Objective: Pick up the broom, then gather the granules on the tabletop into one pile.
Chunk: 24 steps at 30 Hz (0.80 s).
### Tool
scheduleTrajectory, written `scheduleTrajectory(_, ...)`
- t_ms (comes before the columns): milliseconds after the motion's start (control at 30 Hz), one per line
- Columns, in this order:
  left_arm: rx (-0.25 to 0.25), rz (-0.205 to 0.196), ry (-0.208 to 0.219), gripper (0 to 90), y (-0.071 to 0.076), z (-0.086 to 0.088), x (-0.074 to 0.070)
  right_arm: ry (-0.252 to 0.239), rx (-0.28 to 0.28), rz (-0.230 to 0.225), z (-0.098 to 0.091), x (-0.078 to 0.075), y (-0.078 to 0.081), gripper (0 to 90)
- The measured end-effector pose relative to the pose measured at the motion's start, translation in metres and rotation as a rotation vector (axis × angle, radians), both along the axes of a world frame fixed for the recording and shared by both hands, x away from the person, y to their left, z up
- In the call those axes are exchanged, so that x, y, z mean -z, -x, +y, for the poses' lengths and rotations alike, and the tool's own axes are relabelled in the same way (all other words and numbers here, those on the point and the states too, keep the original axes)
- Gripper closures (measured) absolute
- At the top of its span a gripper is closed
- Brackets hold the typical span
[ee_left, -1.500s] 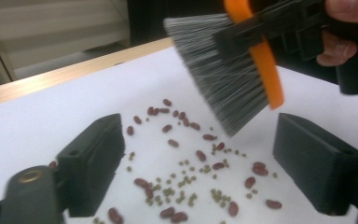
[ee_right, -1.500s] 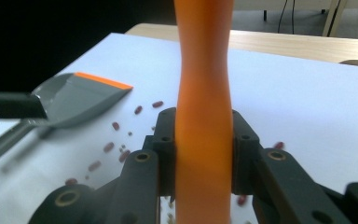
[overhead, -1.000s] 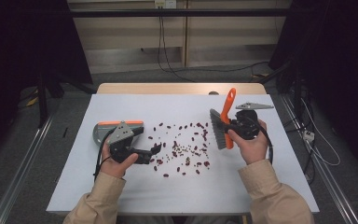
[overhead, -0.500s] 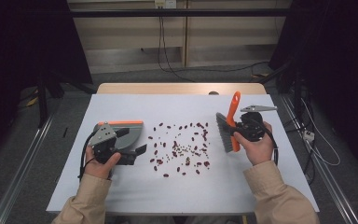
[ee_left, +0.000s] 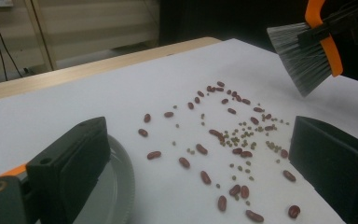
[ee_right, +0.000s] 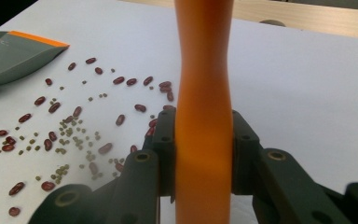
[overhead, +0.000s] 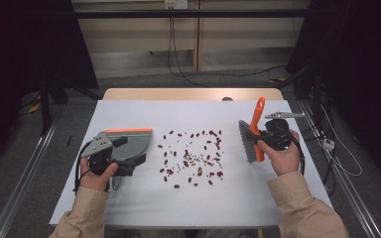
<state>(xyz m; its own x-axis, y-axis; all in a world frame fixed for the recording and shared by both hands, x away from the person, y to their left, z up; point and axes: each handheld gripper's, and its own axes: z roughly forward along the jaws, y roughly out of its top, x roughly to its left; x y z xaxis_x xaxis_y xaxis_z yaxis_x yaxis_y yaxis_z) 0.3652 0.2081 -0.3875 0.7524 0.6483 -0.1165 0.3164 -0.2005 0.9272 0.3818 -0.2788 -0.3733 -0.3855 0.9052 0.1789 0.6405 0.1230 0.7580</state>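
Red beans and small green ones [overhead: 193,158] lie scattered across the middle of the white table [overhead: 144,111]. A grey dustpan [overhead: 131,146] with an orange lip sits left of them, its lip on the far side. My left gripper [overhead: 124,167] rests at the pan's near edge with its jaws wide apart. Between the left gripper [ee_left: 200,186] jaws there are only beans [ee_left: 233,140] farther off, and the pan's rim [ee_left: 119,186] shows by one jaw. My right gripper [overhead: 265,136] is shut on the orange handle of a brush [overhead: 256,126]. Its grey bristles [overhead: 247,141] point down, right of the beans. The handle [ee_right: 204,93] stands clamped in the right gripper [ee_right: 204,154].
The table's far edge is a bare wooden strip [overhead: 178,94] with a small dark object [overhead: 226,99] on it. Metal rails run along the floor on both sides, and cables lie on the floor at the right [overhead: 337,153].
My left gripper has moved left, from beside the beans to the dustpan's near edge. The right gripper with the brush has drifted slightly right.
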Motion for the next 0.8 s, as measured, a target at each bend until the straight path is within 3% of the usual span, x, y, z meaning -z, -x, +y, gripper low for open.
scheduleTrajectory(233, -0.008, 0.0, 0.007, 5.1, 0.0, 0.009, 0.001, 0.047, -0.002, 0.03, -0.002, 0.004, -0.002, 70.6)
scheduleTrajectory(600, -0.029, 0.002, 0.003, 5.1, 0.003, 0.018, 0.003, 0.066, -0.009, 0.072, -0.008, 0.003, -0.003, 70.6)
scheduleTrajectory(800, -0.023, -0.001, 0.004, 5.1, 0.003, 0.019, 0.003, 0.087, 0.0, 0.111, -0.007, 0.012, -0.012, 70.8)
